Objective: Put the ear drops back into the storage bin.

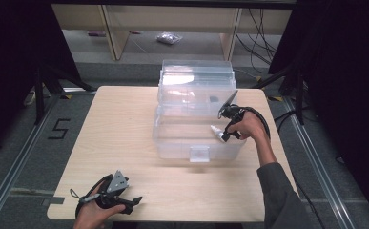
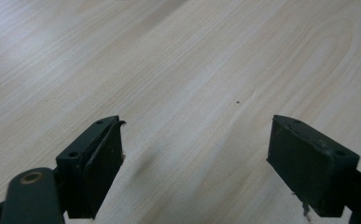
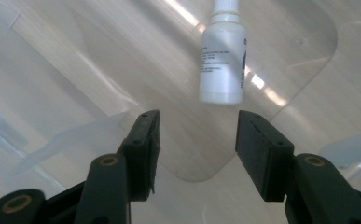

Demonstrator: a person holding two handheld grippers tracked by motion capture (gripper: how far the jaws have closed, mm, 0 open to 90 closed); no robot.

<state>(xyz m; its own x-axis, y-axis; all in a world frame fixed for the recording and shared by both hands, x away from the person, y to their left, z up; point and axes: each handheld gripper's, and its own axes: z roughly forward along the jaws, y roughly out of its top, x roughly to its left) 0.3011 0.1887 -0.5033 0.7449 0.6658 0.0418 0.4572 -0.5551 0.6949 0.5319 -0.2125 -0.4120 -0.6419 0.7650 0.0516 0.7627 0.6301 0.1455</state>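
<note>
Your right gripper (image 3: 194, 140) stands apart, empty; the bottle (image 3: 221, 60) lies in the bin (image 1: 172, 148) (lid up). Left gripper (image 2: 194, 163) idles wide on the tabletop (image 1: 125, 124).

Floor marking (image 1: 58, 129): a black "5", taped on the grey floor left of the table (image 1: 125, 143).
Bottle (image 3: 221, 60): small dark print on its white side, too fine to read.

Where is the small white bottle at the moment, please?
The white bottle lies on the floor of the clear plastic box, toward its right side, just beyond the open jaws of the right gripper.
</note>
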